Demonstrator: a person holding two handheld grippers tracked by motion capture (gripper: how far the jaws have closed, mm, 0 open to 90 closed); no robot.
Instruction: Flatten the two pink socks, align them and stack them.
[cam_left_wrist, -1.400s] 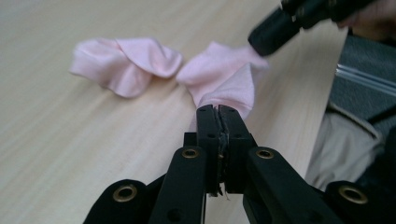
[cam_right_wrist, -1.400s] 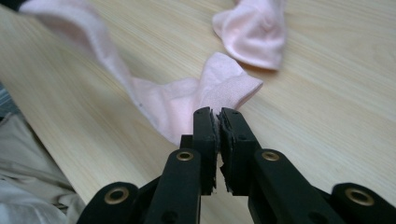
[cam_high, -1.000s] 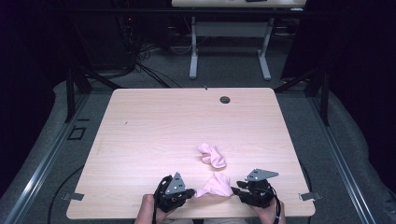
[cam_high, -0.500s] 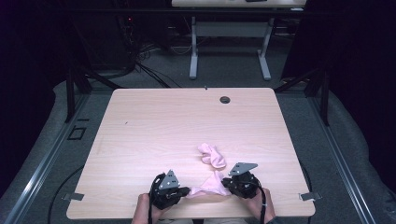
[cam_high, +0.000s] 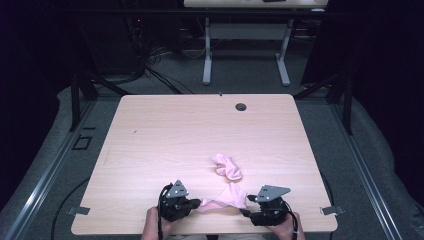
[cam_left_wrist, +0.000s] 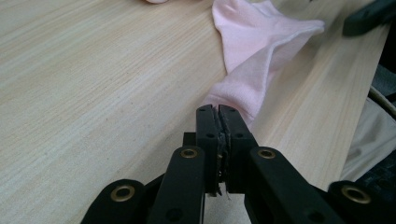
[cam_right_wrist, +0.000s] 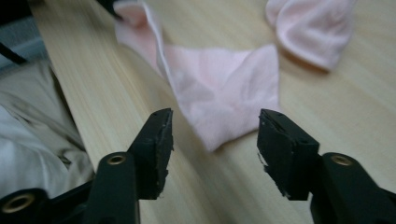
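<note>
The left gripper (cam_left_wrist: 218, 140) has its jaws pressed together on one end of a pink sock (cam_high: 226, 197), which lies flat near the front edge of the worktop (cam_high: 165, 135). The right gripper (cam_right_wrist: 212, 140) has its jaws spread wide just short of the sock's free corner. To take that corner cleanly, it should probably slide forward low until the fabric sits between the jaws, then close. A second, bunched pink sock (cam_high: 226, 166) lies just behind, apart.
</note>
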